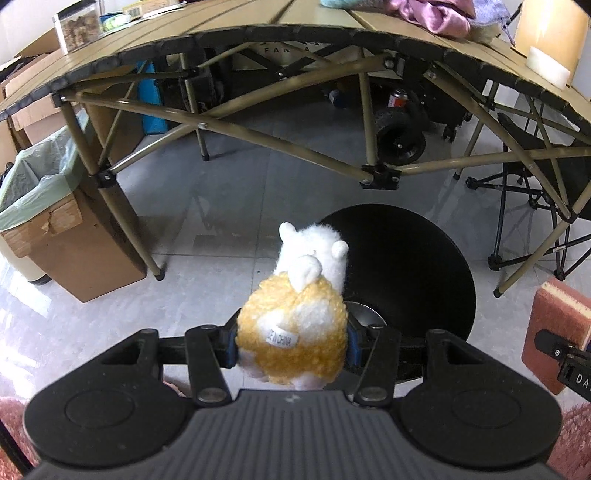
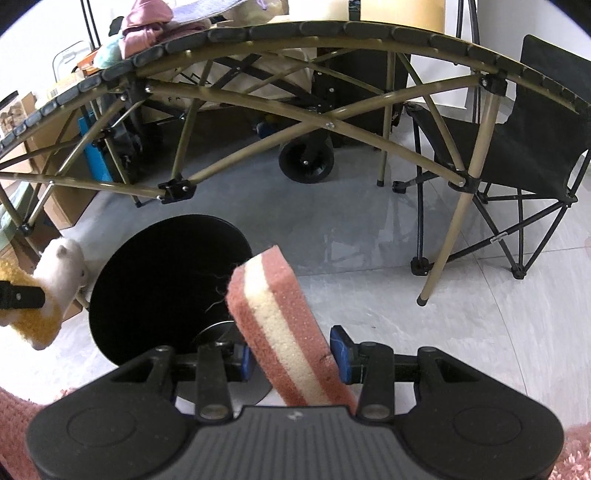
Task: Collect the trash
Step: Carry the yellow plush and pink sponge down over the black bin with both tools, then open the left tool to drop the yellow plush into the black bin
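The left tool [image 1: 291,341] is clenched on the plush toy [image 1: 295,317], the right tool [image 2: 293,356] on the striped sponge [image 2: 280,325]. Both hang above the black round base [image 1: 406,266]; carry them steadily toward the lined box [image 1: 48,221] at its left.

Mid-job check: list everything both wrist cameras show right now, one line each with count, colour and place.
plush toy: one, orange and white, clamped in left gripper
sponge: one, pink with cream stripe, clamped in right gripper
round base: one, black, on floor below both grippers
folding table: one, tan, ahead
cardboard box: one, brown, green liner, left of table
camp chair: one, black, right of table
cart wheel: one, black, under table
pink cloth: one, on tabletop
left gripper: black, shut
right gripper: black, shut
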`<state>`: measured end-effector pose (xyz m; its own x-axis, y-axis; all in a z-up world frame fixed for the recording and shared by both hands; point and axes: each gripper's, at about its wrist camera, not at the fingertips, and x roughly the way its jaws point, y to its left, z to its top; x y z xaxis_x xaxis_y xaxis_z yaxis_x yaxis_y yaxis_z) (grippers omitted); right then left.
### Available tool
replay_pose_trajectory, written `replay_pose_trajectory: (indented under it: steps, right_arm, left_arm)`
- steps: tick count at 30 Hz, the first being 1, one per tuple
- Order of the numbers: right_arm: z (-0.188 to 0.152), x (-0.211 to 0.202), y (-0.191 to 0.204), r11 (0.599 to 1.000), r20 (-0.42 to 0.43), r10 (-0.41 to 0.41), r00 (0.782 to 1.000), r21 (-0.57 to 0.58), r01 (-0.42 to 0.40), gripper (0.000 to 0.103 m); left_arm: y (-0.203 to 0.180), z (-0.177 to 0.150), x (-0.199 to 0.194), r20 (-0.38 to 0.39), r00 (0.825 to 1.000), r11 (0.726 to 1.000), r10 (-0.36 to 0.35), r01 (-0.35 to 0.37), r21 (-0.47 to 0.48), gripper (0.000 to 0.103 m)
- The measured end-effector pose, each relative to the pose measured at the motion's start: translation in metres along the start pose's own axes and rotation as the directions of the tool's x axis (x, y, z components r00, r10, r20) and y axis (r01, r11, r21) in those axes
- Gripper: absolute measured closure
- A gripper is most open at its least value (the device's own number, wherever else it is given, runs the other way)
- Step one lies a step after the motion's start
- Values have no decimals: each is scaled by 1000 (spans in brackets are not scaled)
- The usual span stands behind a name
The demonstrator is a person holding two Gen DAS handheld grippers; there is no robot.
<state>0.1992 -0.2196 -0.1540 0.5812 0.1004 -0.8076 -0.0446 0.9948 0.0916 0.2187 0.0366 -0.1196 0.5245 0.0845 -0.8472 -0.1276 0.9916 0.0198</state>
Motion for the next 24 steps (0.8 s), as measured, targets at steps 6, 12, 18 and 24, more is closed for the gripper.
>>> replay_pose_trajectory:
  steps: [6,12,18,24]
  right_arm:
    - [-1,5,-7,1000,-16,-11,1000,17,11,63]
    - [-3,10,-15,999,-31,-27,999,26,28,63]
    - [-4,13,-23,998,-42,-36,998,40,38,63]
    - [-4,14,-22,999,-46,-37,998,33,39,63]
  left_arm:
    - [-18,10,7,-10,1000,999,-28,28,15,51]
    - [-38,14,13,-26,998,998,-53,53,38,51]
    - [-56,18,21,-45,997,996,-68,71,58,51]
    - [-71,20,28,-72,994,995,-81,85,60,51]
